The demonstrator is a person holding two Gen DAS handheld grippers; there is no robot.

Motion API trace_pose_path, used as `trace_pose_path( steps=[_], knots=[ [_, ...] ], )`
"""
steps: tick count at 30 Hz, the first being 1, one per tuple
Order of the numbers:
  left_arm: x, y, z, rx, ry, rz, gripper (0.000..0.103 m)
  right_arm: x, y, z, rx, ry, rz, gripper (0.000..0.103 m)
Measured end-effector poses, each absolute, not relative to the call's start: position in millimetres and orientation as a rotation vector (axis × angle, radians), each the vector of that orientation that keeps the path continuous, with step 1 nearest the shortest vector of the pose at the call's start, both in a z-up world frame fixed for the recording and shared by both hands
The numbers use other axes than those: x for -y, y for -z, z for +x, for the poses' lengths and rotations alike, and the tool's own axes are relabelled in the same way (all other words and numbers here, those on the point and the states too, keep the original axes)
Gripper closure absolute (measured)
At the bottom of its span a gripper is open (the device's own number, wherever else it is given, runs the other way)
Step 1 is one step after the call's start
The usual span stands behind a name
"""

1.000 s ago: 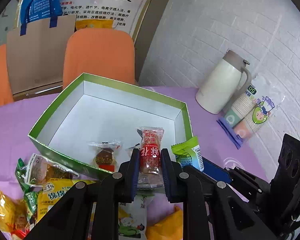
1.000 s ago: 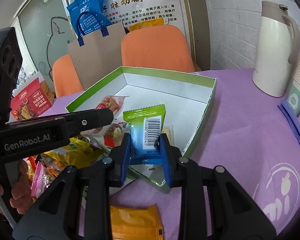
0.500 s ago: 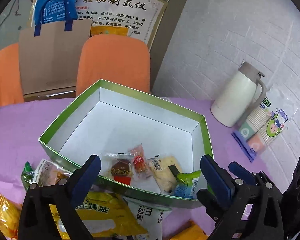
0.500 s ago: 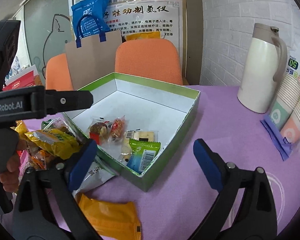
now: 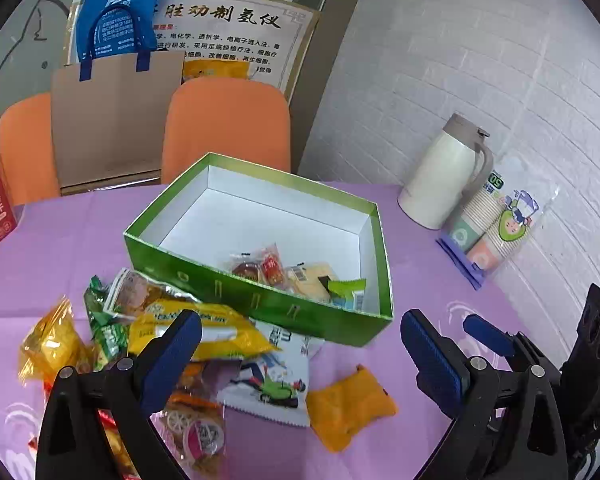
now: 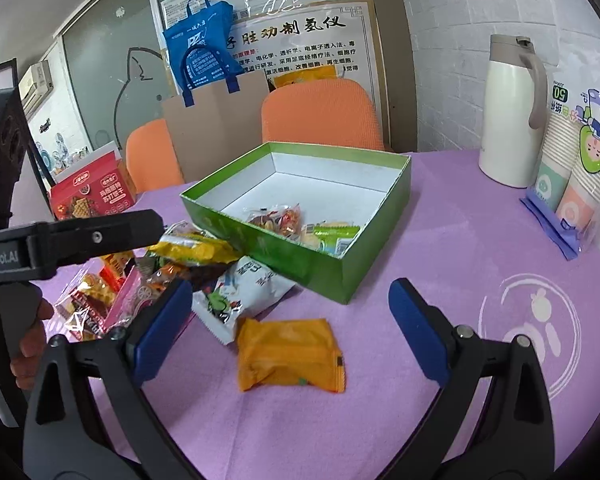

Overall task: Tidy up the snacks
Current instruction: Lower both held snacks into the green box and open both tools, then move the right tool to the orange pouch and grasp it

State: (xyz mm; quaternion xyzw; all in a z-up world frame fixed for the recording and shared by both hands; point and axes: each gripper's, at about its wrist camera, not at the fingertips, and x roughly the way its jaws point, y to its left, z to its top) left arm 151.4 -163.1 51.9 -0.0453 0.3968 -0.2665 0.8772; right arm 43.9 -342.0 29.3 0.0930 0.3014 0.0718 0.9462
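Note:
A green box [image 5: 256, 304] [image 6: 320, 268] with a white inside stands on the purple table. Several small snack packets [image 5: 296, 276] [image 6: 300, 226] lie in its near corner. A heap of loose snacks [image 5: 172, 328] [image 6: 148, 276] lies in front of the box, with a white packet [image 5: 276, 380] [image 6: 240, 292] and an orange packet [image 5: 348, 404] [image 6: 290, 354] nearest me. My left gripper [image 5: 300, 348] hangs open over the heap, nothing between its fingers. My right gripper [image 6: 290, 324] is open above the orange packet, apart from it.
A cream thermos jug [image 5: 444, 176] [image 6: 512, 108] and a pack of paper cups [image 5: 496, 228] [image 6: 572, 168] stand at the right by the brick wall. A red biscuit box [image 6: 92, 196] sits at the left. Orange chairs [image 5: 228, 128] and a paper bag [image 5: 116, 120] stand behind the table.
Both grippers opened and let their packets fall into the box: the left a red one, the right a green one. Both then drew back from the box toward the loose snacks.

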Motion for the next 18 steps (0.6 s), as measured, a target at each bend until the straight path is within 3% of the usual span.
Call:
trace_pose_path(
  steps=[11,18],
  knots=[
    [101,-17,76,-0.842,0.511,-0.109,0.002,331,35,57,-0.833,-0.204,0.279,0.004],
    [64,15,54,-0.895,0.457,-0.155,0.002,324,47,76,-0.870,-0.200,0.296,0.004]
  ],
)
